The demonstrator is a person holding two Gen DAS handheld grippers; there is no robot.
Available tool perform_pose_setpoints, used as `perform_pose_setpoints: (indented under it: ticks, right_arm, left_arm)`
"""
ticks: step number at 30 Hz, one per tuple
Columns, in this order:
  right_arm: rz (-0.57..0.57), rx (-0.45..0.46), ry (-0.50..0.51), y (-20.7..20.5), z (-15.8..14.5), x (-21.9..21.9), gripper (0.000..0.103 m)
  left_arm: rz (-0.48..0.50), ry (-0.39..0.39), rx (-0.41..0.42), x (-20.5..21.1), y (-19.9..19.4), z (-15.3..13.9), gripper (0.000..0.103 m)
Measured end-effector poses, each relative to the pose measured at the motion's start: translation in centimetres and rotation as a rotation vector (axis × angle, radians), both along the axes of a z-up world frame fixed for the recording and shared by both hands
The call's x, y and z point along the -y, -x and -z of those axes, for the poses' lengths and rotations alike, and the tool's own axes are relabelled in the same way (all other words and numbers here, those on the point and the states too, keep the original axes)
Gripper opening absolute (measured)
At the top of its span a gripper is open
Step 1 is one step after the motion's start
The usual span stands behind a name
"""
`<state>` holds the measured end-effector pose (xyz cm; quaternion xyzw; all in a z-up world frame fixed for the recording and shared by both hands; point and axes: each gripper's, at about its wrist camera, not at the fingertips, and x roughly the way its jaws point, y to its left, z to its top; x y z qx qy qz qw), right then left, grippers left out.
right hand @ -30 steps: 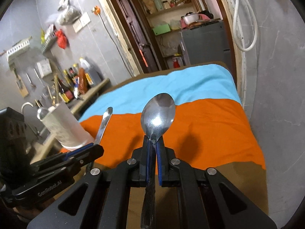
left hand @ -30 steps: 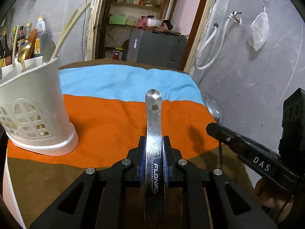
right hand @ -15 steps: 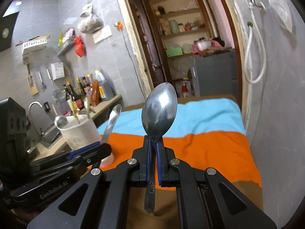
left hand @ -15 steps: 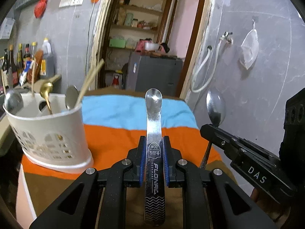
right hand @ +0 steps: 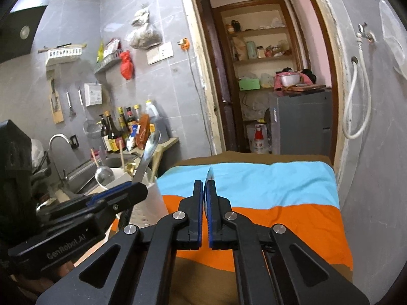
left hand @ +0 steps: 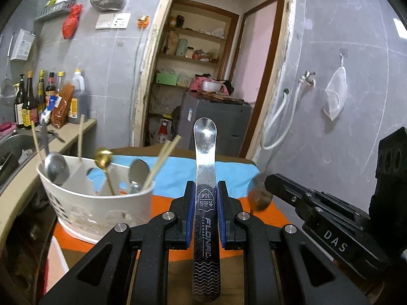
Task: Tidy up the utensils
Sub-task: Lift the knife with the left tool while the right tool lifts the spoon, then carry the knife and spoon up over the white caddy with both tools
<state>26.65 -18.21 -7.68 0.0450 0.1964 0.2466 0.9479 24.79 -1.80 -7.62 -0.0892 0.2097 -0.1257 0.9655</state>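
Observation:
My left gripper [left hand: 206, 185] is shut on the flat handle of a steel utensil [left hand: 205, 167] marked FLONAL, which points up and forward. The white slotted caddy [left hand: 101, 211] stands just to its left and holds spoons, a gold spoon and chopsticks. My right gripper [right hand: 204, 183] has its jaws together, with only a thin pale sliver showing at their tips. In the left wrist view a blurred spoon bowl [left hand: 259, 195] sits just below the right gripper's tip [left hand: 269, 180]. Whether the pads still hold it I cannot tell.
The table wears a blue, orange and brown cloth [right hand: 267, 185] and runs along a grey wall on the right. A counter with bottles [right hand: 122, 132] and a sink [right hand: 84, 175] lies left, behind the caddy. A doorway with shelves is ahead.
Both grippers have risen and tipped up, and the caddy has come closer to the left one. The upright spoon bowl has gone from the right wrist view and sunk to the gripper's tip.

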Motion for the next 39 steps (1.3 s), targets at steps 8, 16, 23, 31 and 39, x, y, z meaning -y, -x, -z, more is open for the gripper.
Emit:
perform_pose_setpoints:
  ticks: [8,16,23,31,39]
  right_arm:
    - [-0.005,-0.059,0.071,-1.1,1.0,-2.4,0.0]
    - [-0.141,-0.29,0.263,-1.9,7.8,-3.6,0.022]
    - [-0.349,-0.306,0.559,-0.8,12.7,-7.9,0.042]
    - [-0.478,-0.262,0.601,-3.0,13.4,-10.2,0.054]
    - [-0.531,-0.322,0.512,-4.7,13.4,-10.9,0.034]
  left_arm:
    - [-0.032,0.016,0.001,-3.2,0.6,-0.4,0.013]
    - [-0.066,0.046,-0.019,-5.5,1.4,0.9,0.013]
    - [-0.104,0.048,-0.035,-6.8,2.1,1.7,0.013]
    - [-0.167,0.049,-0.039,-8.2,3.0,1.9,0.013]
    - [-0.214,0.059,-0.046,-8.6,3.5,1.8,0.013]
